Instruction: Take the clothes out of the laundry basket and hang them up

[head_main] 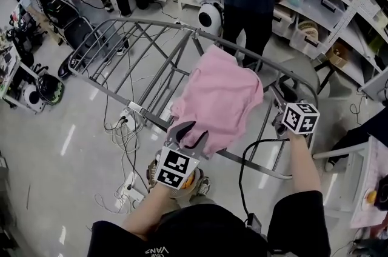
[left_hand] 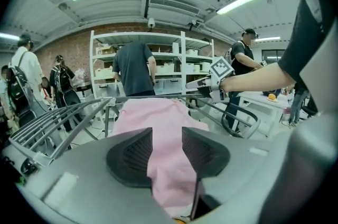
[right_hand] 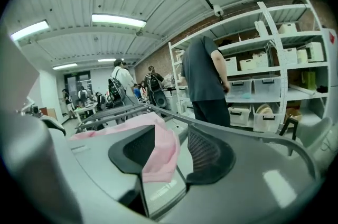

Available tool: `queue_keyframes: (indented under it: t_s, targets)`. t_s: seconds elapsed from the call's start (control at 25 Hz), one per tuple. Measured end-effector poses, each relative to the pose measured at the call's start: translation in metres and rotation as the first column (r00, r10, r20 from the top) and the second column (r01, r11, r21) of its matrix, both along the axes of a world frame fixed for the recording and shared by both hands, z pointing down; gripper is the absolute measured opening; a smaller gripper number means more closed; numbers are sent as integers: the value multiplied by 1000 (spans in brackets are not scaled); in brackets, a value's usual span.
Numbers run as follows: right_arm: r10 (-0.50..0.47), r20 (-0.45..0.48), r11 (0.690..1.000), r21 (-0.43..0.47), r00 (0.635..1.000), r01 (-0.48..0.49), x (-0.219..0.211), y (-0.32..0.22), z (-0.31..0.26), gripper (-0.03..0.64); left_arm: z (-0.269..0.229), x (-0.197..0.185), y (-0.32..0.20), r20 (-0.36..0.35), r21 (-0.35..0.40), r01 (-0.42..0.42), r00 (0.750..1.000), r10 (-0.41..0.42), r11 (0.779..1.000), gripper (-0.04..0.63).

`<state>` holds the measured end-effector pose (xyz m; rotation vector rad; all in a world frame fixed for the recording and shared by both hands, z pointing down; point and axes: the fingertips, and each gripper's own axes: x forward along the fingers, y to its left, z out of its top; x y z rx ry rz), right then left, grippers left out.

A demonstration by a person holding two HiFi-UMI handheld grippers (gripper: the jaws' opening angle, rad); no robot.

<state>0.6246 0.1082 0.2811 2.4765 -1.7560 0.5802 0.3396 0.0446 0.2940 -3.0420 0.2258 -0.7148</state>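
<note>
The grey drying rack (head_main: 151,24) is the biggest thing here, running from the upper left of the head view down to the right centre. The pink garment (head_main: 221,95) lies draped over its near rails at mid-frame, bunched and wrinkled towards its lower left edge. The laundry basket is not in view.

Our left gripper (head_main: 189,131) sits at the lower centre, at the garment's lower hem. In its own view the jaws stand apart, with pink cloth showing in the gap, but the pads are not pressing on it. Our right gripper (right_hand: 172,133) is at the right side of the cloth, also with its jaws apart and only a fold of the edge showing between them. Neither holds anything.

We judge this garment hung, though untidily. To finish well, we should draw both grippers straight back with the jaws kept wide so no hem snags. We should also check that the cloth hangs evenly over the rails, or it may slide off.
</note>
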Motion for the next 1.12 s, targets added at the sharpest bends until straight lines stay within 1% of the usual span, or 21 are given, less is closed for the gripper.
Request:
queue_keyframes:
  t_s: [0.12,0.24,0.36,0.52,0.72,0.88,1.12]
  targets:
    - [-29,16,996,90,999,28,-33,-5,-20,186,-11,-9,-10,-58,24,37,998,-36,999,149]
    - [-60,29,978,200,998,53,-71,-5,-45,186,-19,-24,-20,-113,27,78,991,-75,997,149]
    - [-96,28,954,287,995,84,-119,-3,-65,186,-24,-49,-30,-158,13,123,980,-119,992,149]
    - [-121,26,929,356,992,104,-184,0,-82,186,-30,-94,-39,-187,4,163,969,-160,987,149]
    - [-144,66,919,380,987,108,-260,8,-69,186,-21,-159,-38,-195,-7,204,960,-201,979,149]
    - [-150,110,930,352,983,102,-316,21,-44,186,-13,-208,-29,-207,-20,220,954,-219,975,149]
    - [-139,155,941,327,978,82,-387,37,-13,186,8,-272,-13,-186,-34,206,960,-208,978,149]
